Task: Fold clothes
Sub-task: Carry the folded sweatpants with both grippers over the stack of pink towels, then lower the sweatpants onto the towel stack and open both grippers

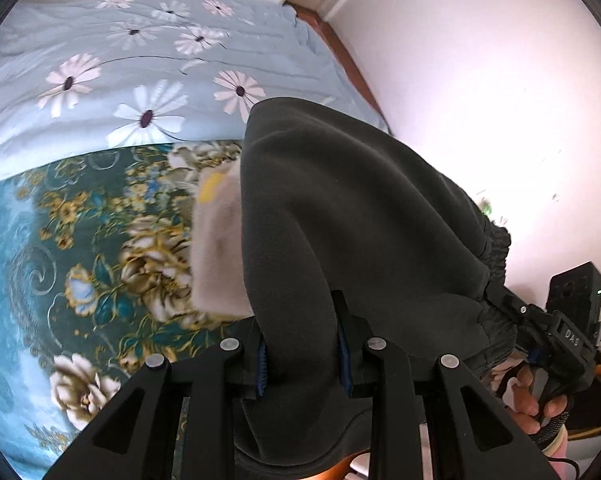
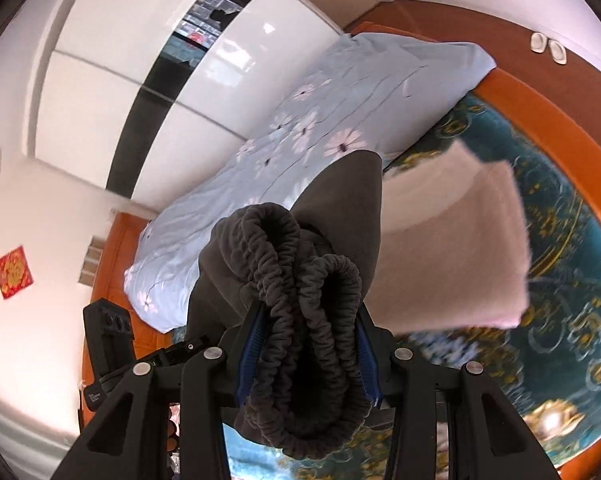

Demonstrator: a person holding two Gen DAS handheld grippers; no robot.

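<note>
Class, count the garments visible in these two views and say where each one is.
2. The dark grey trousers hang from both tongs, left and right; a pale pink garment lies on the bed. Others may be hidden.

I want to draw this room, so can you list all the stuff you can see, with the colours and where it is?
Dark garment: one, dark grey, held up above the bed by both grippers; gathered elastic band in the right one.
Pale cloth: one, pinkish-beige, on the bed behind the garment.
Quilt: one, light blue with daisies, at the far side of the bed.
Bedspread: one, teal with gold flowers, under everything.
Wardrobe: one, glossy white, beside the bed.
Red square decoration: one, on the wall.
Left gripper: black, blue pads, shut on the garment.
Right gripper: black, blue pads, shut on the band.
Hand: one, holding the right gripper's handle.
</note>
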